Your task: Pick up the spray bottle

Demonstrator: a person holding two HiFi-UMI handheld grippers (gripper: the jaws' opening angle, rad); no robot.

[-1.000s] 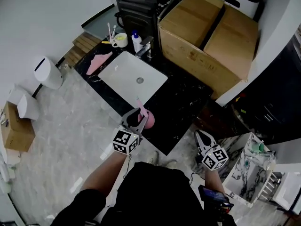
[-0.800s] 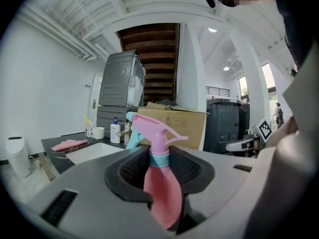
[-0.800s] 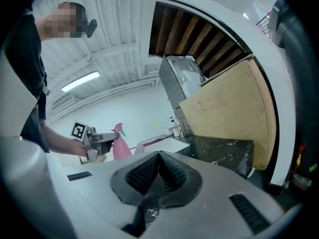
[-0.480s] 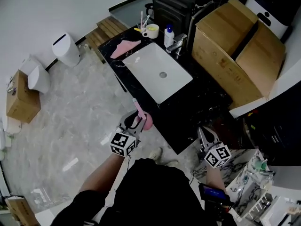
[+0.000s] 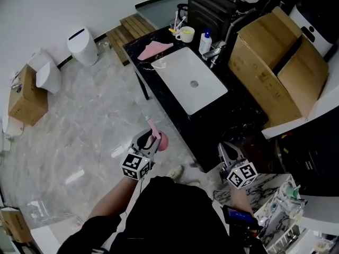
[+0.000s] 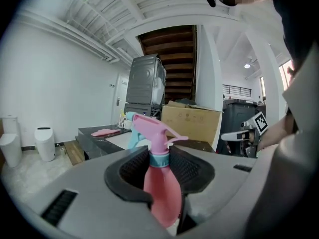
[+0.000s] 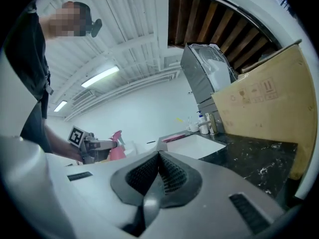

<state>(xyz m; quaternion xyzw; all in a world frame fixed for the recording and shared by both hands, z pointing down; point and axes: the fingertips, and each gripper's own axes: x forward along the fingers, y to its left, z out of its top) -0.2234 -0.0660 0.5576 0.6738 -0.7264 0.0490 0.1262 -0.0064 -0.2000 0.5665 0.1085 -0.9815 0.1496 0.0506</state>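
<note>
Pale marble floor (image 5: 79, 131) filled the left half of the head view. A long black counter (image 5: 233, 118) ran diagonally across it, with a big open cardboard box (image 5: 275, 73) sitting on its right part. A white rectangular sink (image 5: 183, 75) was set into the counter, with a faucet (image 5: 216, 52) at its far edge. A white bin (image 5: 83, 45) stood on the floor by the far wall, and a smaller cardboard box (image 5: 24, 102) stood at the left edge, well apart from the counter. A pink cloth (image 5: 155, 50) lay on the counter just beside the sink's far-left corner. The left gripper (image 5: 148, 142) was over the floor, just off the counter's near side, jaws clamped on the pink spray bottle (image 6: 162, 183). The pads pressed either side at its teal collar and shoulder, bottle upright, and the trigger head stuck up above the jaws. The bottle was off the counter, in the air. The right gripper (image 7: 159, 158) was near the counter's near corner, jaws closed together with nothing between them. A cup (image 5: 185, 34) and a small white pump bottle (image 5: 205, 41) stood at the counter's far end.
</note>
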